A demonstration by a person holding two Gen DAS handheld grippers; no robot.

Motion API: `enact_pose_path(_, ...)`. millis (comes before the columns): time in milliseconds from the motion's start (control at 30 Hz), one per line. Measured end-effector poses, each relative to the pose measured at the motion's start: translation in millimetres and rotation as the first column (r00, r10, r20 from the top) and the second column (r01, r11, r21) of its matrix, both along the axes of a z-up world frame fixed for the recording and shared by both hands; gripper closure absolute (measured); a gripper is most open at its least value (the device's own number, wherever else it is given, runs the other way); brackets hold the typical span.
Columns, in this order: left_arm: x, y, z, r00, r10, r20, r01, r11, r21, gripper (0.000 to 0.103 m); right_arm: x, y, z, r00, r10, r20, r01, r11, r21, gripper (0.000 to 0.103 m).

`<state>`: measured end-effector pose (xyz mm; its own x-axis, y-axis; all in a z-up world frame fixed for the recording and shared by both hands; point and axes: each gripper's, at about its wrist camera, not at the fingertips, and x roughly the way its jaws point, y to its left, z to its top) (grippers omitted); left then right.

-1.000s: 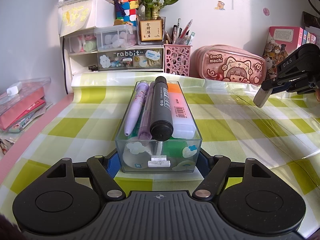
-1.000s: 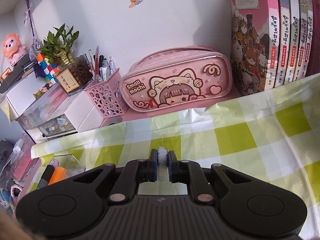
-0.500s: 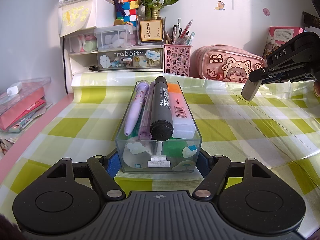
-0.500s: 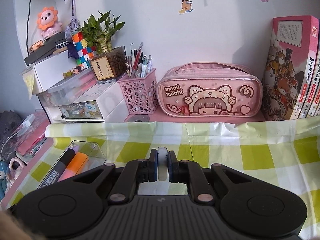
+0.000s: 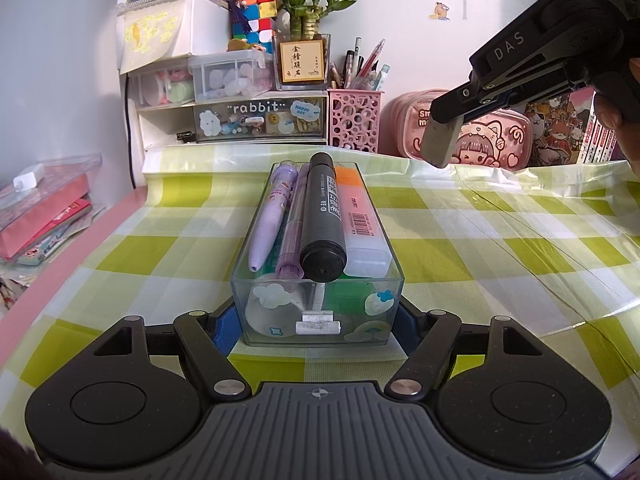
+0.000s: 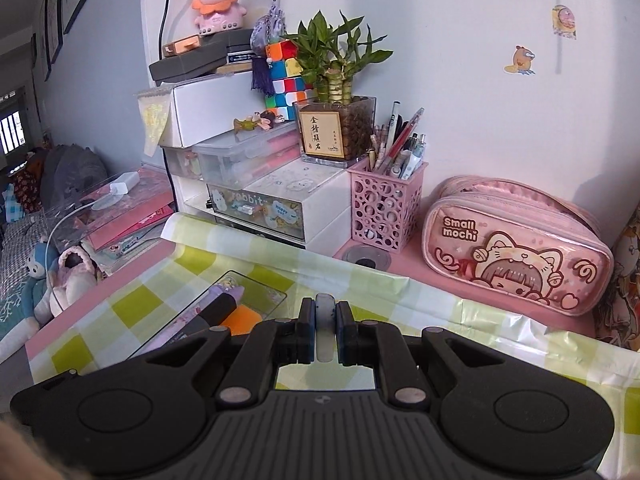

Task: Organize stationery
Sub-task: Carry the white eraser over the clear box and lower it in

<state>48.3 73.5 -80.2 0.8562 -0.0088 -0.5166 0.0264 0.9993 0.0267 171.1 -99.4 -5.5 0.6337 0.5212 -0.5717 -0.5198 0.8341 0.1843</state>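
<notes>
Clamping eraser (image 6: 324,326), right hand-held gripper (image 5: 442,142); left-view-only barcode on tray (image 5: 316,312).

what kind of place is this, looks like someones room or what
Most likely a home study desk, perhaps a child's or student's. A pink pen holder full of pens, a "Small mochi" pencil case and a stack of small drawer boxes stand along the wall.

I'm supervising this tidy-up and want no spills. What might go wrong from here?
The clear box is already heaped: the black marker lies on top of the other pens, so dropping the eraser held by the right tongs may make it roll off. The left tongs straddle only the box's near end, so a bump could pivot it.
</notes>
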Motion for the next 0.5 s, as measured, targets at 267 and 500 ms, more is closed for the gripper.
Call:
enact_pose_path(267, -0.2, -0.1, 0.0, 1.000, 0.000, 0.000, 0.000, 1.000, 0.000, 0.031, 6.3, 31.9, 13.9, 0.986, 0.146, 0.074, -0.146, 0.989, -0.002, 0.103)
enact_pose_path(500, -0.1, -0.3, 0.0, 1.000, 0.000, 0.000, 0.000, 1.000, 0.000, 0.031, 21.0, 66.9, 7.5, 0.952, 0.282, 0.117, -0.271, 0.957, -0.102, 0.103)
